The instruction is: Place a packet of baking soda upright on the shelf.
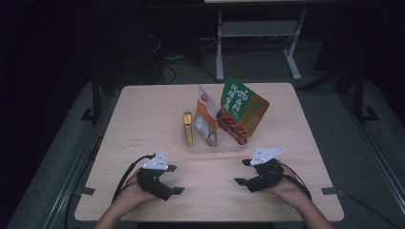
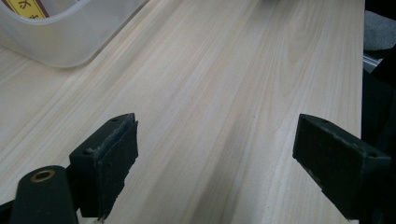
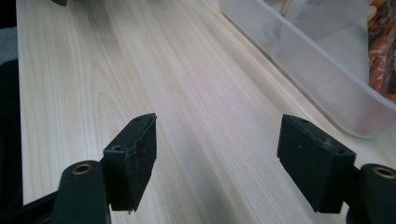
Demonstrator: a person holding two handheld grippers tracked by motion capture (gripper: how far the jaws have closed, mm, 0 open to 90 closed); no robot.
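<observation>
A clear plastic bin (image 1: pixel 224 149) stands mid-table with three packs upright in it: a small yellow box (image 1: pixel 188 128), a white and orange pouch (image 1: pixel 206 119) and a green and orange snack bag (image 1: pixel 241 112). My left gripper (image 1: pixel 175 179) rests low on the table, near and left of the bin, open and empty. My right gripper (image 1: pixel 241 171) lies near and right of the bin, also open and empty. In the left gripper view the jaws (image 2: pixel 215 154) stand wide over bare wood, with the bin (image 2: pixel 70 42) at top left. In the right gripper view the gripper (image 3: pixel 217 154) is spread, with the bin (image 3: pixel 317 60) at upper right.
The table (image 1: pixel 143 119) is light wood with bare surface on both sides of the bin and between the grippers. Dark floor, cables and a white desk frame (image 1: pixel 219 47) lie beyond the far edge. Black brackets sit at the table's sides.
</observation>
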